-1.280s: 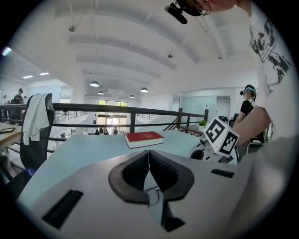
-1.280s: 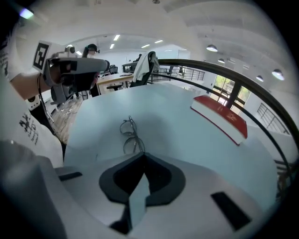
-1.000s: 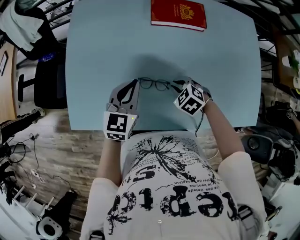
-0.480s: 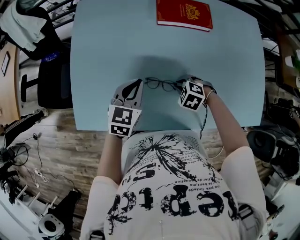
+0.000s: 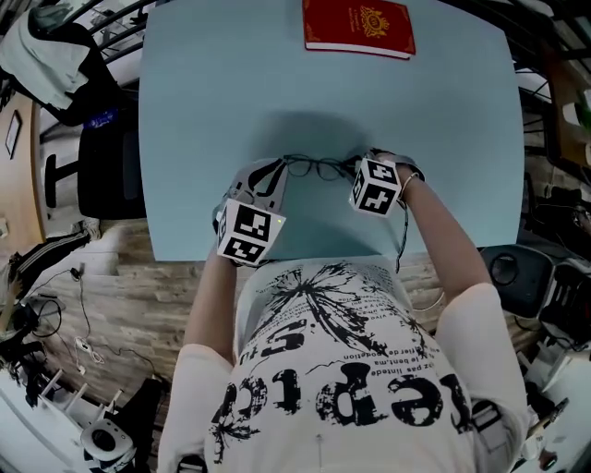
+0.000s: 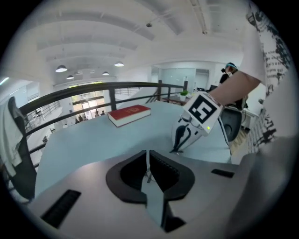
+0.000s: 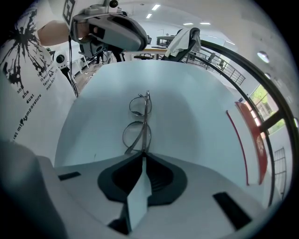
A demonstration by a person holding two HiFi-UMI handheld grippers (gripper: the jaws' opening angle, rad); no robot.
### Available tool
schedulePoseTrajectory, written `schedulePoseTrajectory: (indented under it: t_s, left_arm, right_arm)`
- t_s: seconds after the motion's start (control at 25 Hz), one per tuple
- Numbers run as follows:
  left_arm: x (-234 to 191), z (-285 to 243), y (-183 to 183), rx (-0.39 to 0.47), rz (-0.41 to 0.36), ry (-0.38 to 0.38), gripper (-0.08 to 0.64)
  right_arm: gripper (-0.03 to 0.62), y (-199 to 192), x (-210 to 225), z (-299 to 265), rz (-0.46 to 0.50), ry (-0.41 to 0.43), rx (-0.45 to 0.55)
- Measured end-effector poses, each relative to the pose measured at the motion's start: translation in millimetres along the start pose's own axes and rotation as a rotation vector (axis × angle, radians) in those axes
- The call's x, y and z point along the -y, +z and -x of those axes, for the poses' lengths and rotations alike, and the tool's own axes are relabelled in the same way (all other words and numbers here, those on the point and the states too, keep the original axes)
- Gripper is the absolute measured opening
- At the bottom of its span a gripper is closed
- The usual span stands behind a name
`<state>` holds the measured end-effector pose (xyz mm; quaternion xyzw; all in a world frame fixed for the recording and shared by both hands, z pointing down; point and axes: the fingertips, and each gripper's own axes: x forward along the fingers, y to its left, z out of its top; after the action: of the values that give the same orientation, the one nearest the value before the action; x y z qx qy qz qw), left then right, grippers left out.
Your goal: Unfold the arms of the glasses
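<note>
Spanning the gap between the 2 grippers, the thin dark wire-framed glasses [image 5: 309, 167] lay low over the pale blue table [image 5: 203, 111], near the middle of its near edge. The 2 round lenses were side by side, joined by a slim bridge, and the frame ran straight from one gripper to the other. Whether it touched the tabletop could not be told.

The left gripper [image 5: 276, 172] had its dark jaws drawn almost together, with only a narrow slit between them. A thin bit of the glasses' metal was pinched in that slit [image 6: 148, 175]. The right gripper [image 5: 356, 167] was likewise closed, its jaws [image 7: 142, 156] clamped on the other end of the frame, so that both lenses [image 7: 138, 105] stretched away from it in a line.

Room for moving was generous on the far side: bare tabletop ran from the glasses up to a red hardcover book with a gold emblem [image 5: 358, 27] at the far edge, well apart from the work. Bare surface also lay to the left and right of both grippers. The near edge was close, just behind the grippers' marker cubes, with the person's printed white shirt [image 5: 323, 351] right below it.
</note>
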<state>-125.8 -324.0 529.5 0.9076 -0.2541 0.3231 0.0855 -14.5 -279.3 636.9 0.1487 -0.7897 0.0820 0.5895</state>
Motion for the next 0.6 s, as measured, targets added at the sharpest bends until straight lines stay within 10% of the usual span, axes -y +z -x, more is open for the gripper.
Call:
schedulePoseTrajectory:
  t_s: [0.6]
  left_arm:
    - [58, -82, -21, -0.284, -0.716, -0.322, 0.106]
  right_arm:
    - [0.034, 2, 6, 5, 0.012, -0.039, 0.027]
